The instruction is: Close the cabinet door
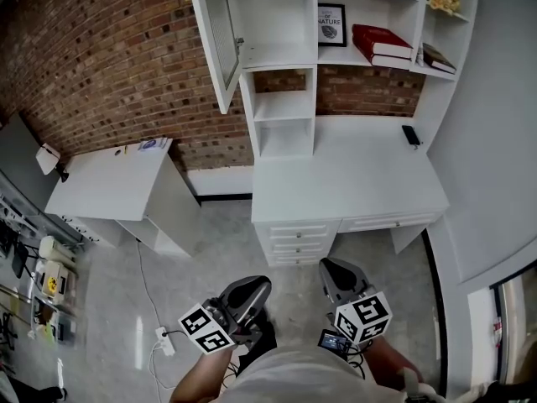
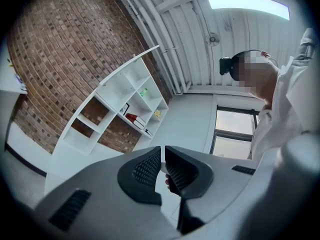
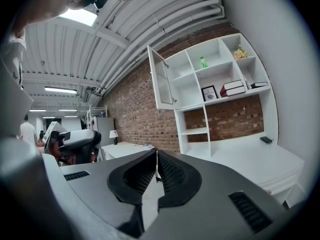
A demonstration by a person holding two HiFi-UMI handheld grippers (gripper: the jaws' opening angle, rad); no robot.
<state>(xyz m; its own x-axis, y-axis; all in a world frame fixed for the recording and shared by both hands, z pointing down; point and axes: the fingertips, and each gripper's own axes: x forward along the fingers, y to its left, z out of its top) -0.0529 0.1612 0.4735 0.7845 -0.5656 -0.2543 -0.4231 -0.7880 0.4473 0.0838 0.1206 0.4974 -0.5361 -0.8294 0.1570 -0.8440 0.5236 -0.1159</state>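
Head view puts your left tongs [image 1: 248, 294] and right tongs [image 1: 337, 274] low at your waist, well short of the desk [image 1: 352, 183]. Both are pressed together with nothing between them, as each gripper view confirms, and that suits this step. I judge a push with the flat outside of the tongs will serve better than a pinch.

Mind the power strip [image 1: 164, 341] and its cable on the floor to your left as you step in. The drawers [image 1: 298, 242] stand directly ahead, so you will have to lean over the desk top, which looks mostly bare apart from a small dark object [image 1: 410, 135] at its far right.

The cabinet door [image 1: 220, 36] hangs wide open off the upper left compartment of the shelf unit [image 1: 285, 99], swung out leftward before the brick wall. Reach with your left tongs to its outer face near the free edge and sweep it rightward in an arc. Ease off near the frame so it doesn't slam. The room left of the door, above the low side desk [image 1: 117, 183], looks open.
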